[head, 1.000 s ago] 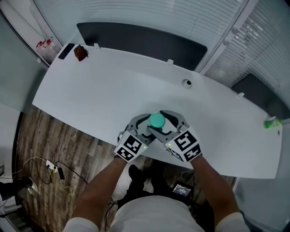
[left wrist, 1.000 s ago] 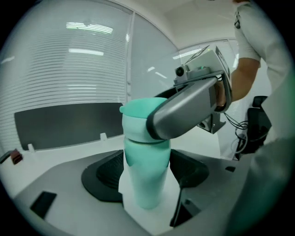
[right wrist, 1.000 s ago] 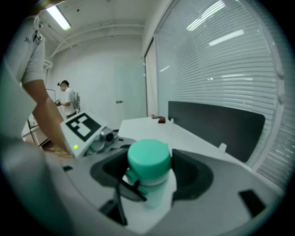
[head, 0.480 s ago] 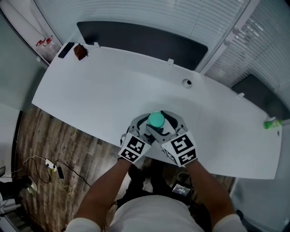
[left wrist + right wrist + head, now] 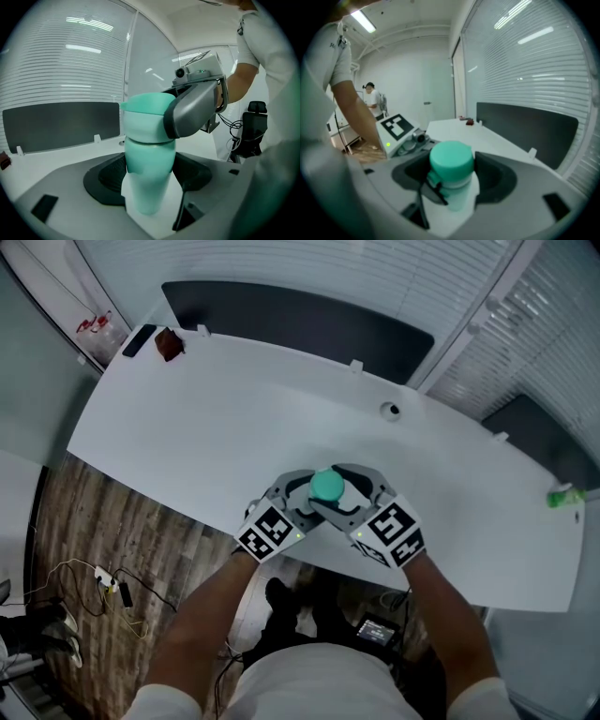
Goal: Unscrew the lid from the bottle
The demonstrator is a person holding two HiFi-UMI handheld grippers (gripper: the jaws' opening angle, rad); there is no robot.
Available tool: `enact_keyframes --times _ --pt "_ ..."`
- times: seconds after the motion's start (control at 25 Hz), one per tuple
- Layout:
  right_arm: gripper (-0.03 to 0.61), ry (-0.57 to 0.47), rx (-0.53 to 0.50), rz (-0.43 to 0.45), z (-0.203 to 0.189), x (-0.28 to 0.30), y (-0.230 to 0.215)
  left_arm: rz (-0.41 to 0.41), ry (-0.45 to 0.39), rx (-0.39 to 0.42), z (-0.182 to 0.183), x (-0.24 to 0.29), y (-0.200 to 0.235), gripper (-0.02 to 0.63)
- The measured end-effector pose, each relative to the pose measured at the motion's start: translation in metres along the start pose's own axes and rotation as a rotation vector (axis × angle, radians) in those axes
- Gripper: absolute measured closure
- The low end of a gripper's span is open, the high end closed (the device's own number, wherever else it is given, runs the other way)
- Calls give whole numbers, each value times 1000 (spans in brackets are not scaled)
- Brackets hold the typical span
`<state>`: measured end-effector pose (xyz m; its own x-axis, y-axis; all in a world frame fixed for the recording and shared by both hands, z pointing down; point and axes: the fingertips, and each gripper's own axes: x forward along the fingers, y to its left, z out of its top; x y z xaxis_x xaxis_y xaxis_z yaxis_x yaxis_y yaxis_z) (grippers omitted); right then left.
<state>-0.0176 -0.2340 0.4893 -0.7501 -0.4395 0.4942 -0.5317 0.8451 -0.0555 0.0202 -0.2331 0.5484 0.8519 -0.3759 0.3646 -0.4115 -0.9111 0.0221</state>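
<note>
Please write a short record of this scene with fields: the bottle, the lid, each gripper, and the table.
bottle: mint green, upright, by the near edge of the table
lid: same green, sits on the bottle, not yet off
left gripper: shut on the body of the bottle
right gripper: shut on the lid
table: white, curved

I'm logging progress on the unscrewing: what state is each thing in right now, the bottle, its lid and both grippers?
lid: seated on the bottle, no gap showing.
bottle: upright, clamped around its body.
left gripper: shut on the bottle.
right gripper: shut on the lid.
</note>
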Motion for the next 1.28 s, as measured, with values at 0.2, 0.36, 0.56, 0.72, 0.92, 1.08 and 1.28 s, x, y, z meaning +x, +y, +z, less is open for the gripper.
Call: enact_keyframes --times 0.2,0.36,0.56,0.72,0.92,1.08,1.28 --pt "272 -10 5 -20 1 0 0 11 -15 -23 -1 -1 0 295" --pt "273 -9 10 -35 1 0 1 11 -15 -32 -1 -1 1 295" --pt "272 -9 19 -55 0 -1 0 12 -11 -32 -1 -2 0 295" --pt "273 -21 32 -55 3 -1 1 15 -9 -34 -1 -2 0 295" --pt "273 -13 16 -74 0 -2 1 15 -4 -33 -3 -1 -1 295" --pt "273 -6 24 -77 -1 -3 1 14 -3 -37 -3 -1 -2 295" --pt "273 -8 19 -79 -1 -5 1 8 -2 -41 -3 -1 -3 295"
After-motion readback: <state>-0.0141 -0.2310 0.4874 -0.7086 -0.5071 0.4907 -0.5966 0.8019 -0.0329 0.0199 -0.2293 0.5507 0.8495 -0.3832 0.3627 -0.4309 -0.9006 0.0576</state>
